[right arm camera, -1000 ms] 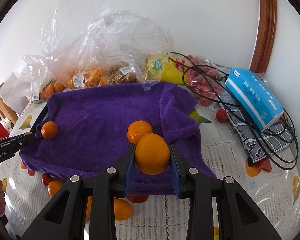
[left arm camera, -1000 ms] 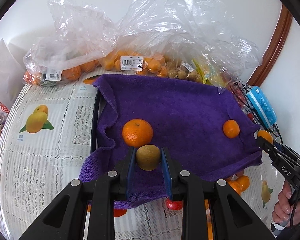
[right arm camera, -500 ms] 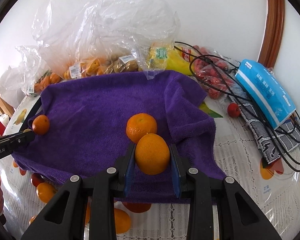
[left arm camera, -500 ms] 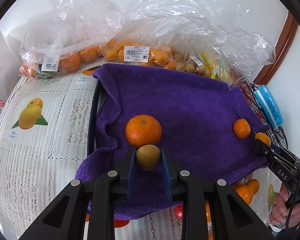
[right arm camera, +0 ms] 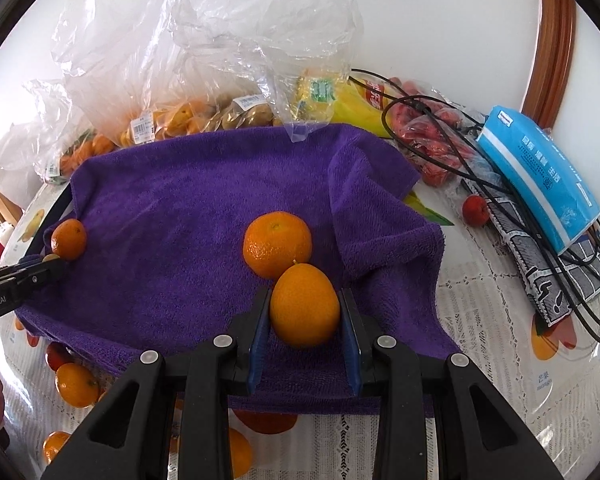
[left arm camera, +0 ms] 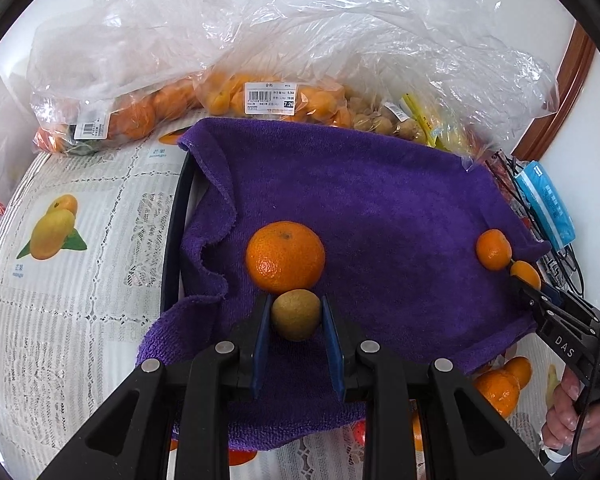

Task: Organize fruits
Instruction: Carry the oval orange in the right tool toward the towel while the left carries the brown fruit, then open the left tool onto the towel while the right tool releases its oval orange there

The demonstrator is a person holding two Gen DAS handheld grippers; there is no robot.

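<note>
Both tools are loaded: the left gripper (left arm camera: pixel 296 314) pinches a brown fruit (left arm camera: pixel 296 314), the right gripper (right arm camera: pixel 305 306) an orange (right arm camera: pixel 305 306). Released carelessly, either could nudge the mandarin (left arm camera: pixel 285 256) at twelve o'clock rolling across the purple towel (left arm camera: pixel 380 200).

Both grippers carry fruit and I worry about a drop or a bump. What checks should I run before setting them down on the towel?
1. Left gripper shut on brown fruit: ok.
2. Right gripper shut on held orange: ok.
3. Purple towel has bare space beyond both: ok.
4. Large orange right ahead of the brown fruit, may get bumped: not ok.
5. Towel orange close behind the held orange: not ok.
6. Height above towel: cannot tell.
</note>
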